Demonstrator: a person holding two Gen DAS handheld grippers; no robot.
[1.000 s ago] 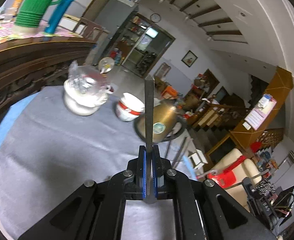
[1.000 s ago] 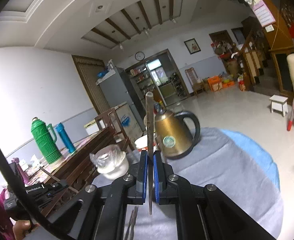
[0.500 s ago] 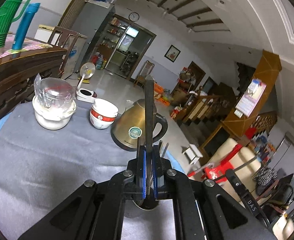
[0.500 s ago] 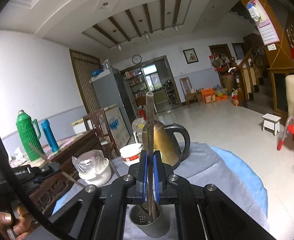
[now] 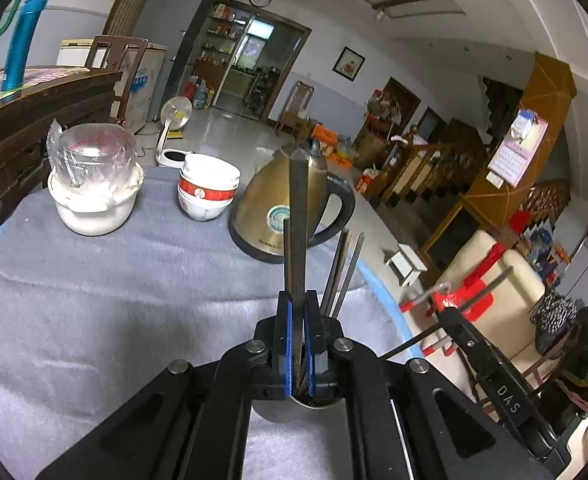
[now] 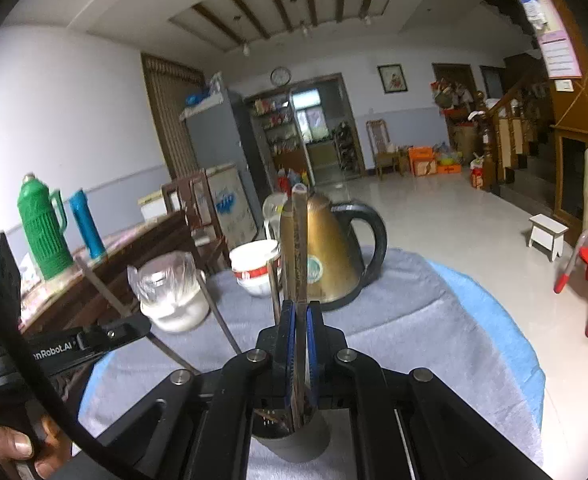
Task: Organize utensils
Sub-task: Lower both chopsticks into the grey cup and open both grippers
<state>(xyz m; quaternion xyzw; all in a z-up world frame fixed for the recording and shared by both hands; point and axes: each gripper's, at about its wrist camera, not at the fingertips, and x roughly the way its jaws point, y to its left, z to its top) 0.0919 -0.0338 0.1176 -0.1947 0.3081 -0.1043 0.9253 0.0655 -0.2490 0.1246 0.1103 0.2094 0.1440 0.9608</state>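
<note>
My left gripper point(image 5: 298, 344) is shut on a dark flat utensil handle point(image 5: 298, 216) that stands upright, its lower end inside a grey metal holder cup point(image 5: 289, 410) just below the jaws. Other thin utensils point(image 5: 344, 268) stand in that cup. My right gripper point(image 6: 300, 352) is shut on a similar dark utensil handle point(image 6: 300, 248), held upright over the same cup point(image 6: 298, 444). The other gripper shows at the left in the right wrist view point(image 6: 93, 340) and at the right in the left wrist view point(image 5: 494, 372).
On the grey cloth point(image 5: 93, 300) stand a gold kettle point(image 5: 277, 208), stacked red and white bowls point(image 5: 207, 188) and a white pot with a plastic-wrapped lid point(image 5: 93, 184). A wooden table with a green flask point(image 6: 41, 232) and a blue one point(image 6: 85, 224) stands at the left.
Both grippers have come down and levelled over the holder cup, which now sits under the jaws. Both utensils have their lower ends in the cup.
</note>
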